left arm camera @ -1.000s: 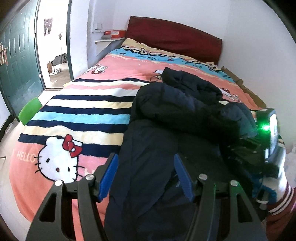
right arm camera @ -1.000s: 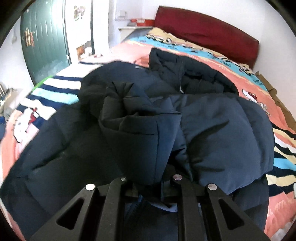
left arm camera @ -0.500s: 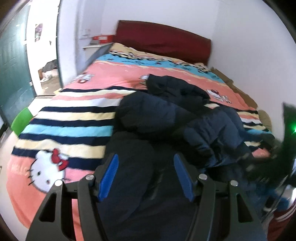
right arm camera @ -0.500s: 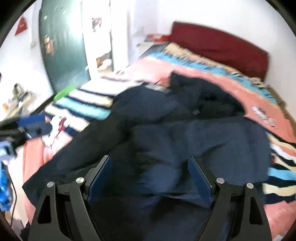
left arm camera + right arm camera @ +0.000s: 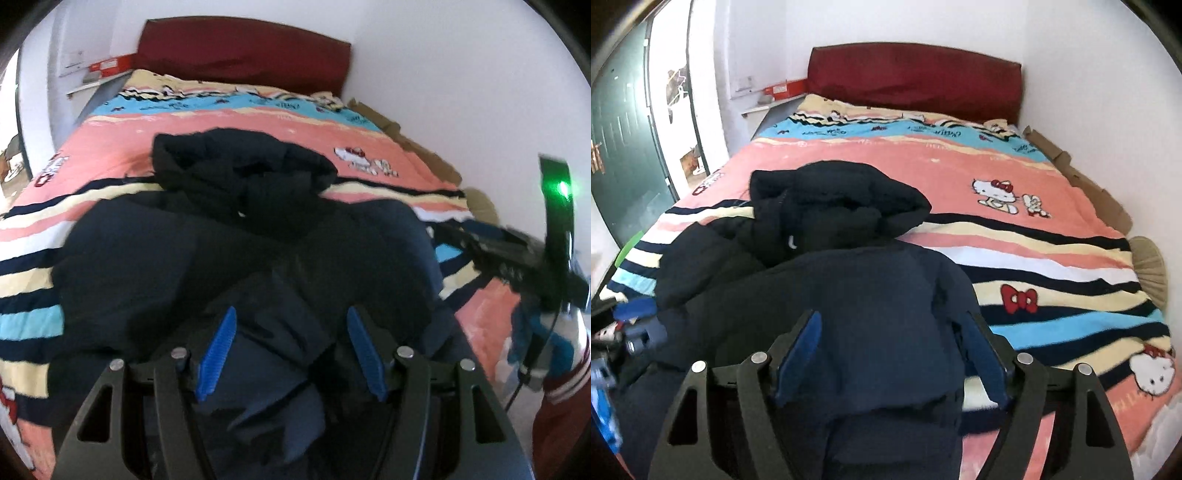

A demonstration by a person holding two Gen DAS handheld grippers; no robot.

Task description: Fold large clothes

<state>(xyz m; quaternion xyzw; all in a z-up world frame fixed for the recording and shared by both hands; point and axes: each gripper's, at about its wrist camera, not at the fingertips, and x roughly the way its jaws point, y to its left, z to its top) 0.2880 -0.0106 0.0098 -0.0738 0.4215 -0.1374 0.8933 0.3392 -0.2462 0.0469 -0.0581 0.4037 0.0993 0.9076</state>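
A large dark navy padded jacket [image 5: 236, 251] lies on the bed, its hood [image 5: 240, 166] toward the headboard and both sleeves laid over the body. It also shows in the right wrist view [image 5: 857, 295], hood [image 5: 831, 199] at the far end. My left gripper [image 5: 291, 350] is open with blue pads, low over the jacket's near part. My right gripper [image 5: 892, 358] is open, with the jacket's lower right part between its fingers. The right gripper's body also shows in the left wrist view [image 5: 532, 258], at the right.
The bed [image 5: 1034, 229] has a striped pink Hello Kitty blanket and a dark red headboard [image 5: 916, 81]. A white wall runs along the right. A green door [image 5: 624, 147] and a doorway stand at the left. A shelf with a red box [image 5: 785, 88] is beside the headboard.
My right gripper let go of the sleeve it held, opened, and swung to the jacket's right side. The sleeve now lies folded over the body. My left gripper moved right over the jacket.
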